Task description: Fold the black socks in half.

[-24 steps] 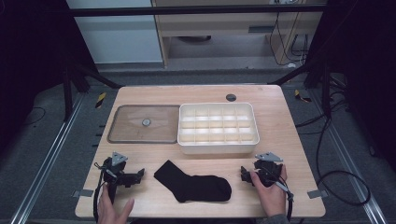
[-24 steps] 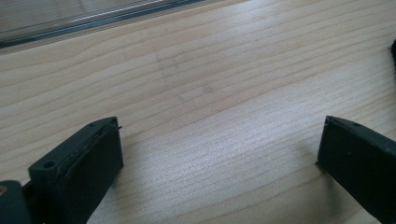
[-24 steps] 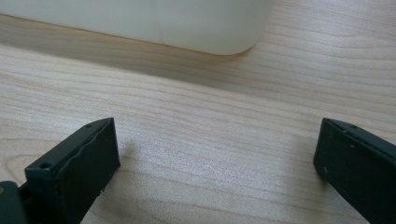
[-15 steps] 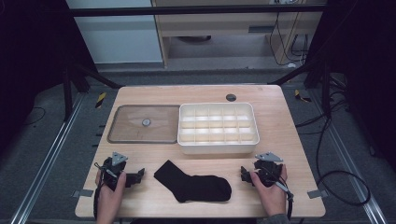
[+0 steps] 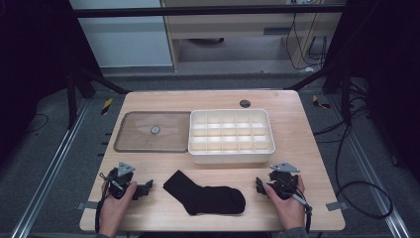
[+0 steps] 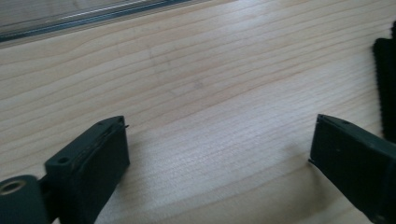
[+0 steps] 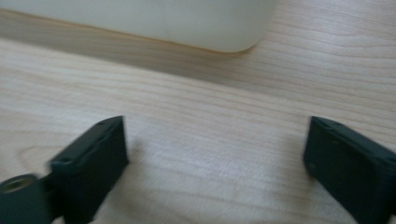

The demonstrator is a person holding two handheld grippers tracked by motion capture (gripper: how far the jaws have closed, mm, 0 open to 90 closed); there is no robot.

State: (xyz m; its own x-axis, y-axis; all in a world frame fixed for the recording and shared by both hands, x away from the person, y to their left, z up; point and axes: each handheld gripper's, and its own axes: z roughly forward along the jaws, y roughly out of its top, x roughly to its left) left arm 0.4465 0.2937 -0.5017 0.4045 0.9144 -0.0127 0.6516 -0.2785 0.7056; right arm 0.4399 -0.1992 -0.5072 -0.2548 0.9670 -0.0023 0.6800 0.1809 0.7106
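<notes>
A black sock (image 5: 205,194) lies flat on the wooden table (image 5: 307,148) near its front edge, between the two hands. To its left my left gripper (image 5: 147,189) rests low over the table, open, its jaws set wide apart with bare wood between them (image 6: 219,140); the sock's edge (image 6: 385,84) shows at the right of the left gripper view. To the sock's right my right gripper (image 5: 259,187) is open too, nothing between its jaws (image 7: 215,158). A white divided box (image 5: 230,136) sits behind the sock; its rounded corner (image 7: 224,28) shows in the right gripper view.
A clear flat lid with a round knob (image 5: 154,131) lies left of the white box; its edge (image 6: 93,18) shows in the left gripper view. A small dark disc (image 5: 244,103) is set in the table's far edge. Dark frame legs and cables stand around the table.
</notes>
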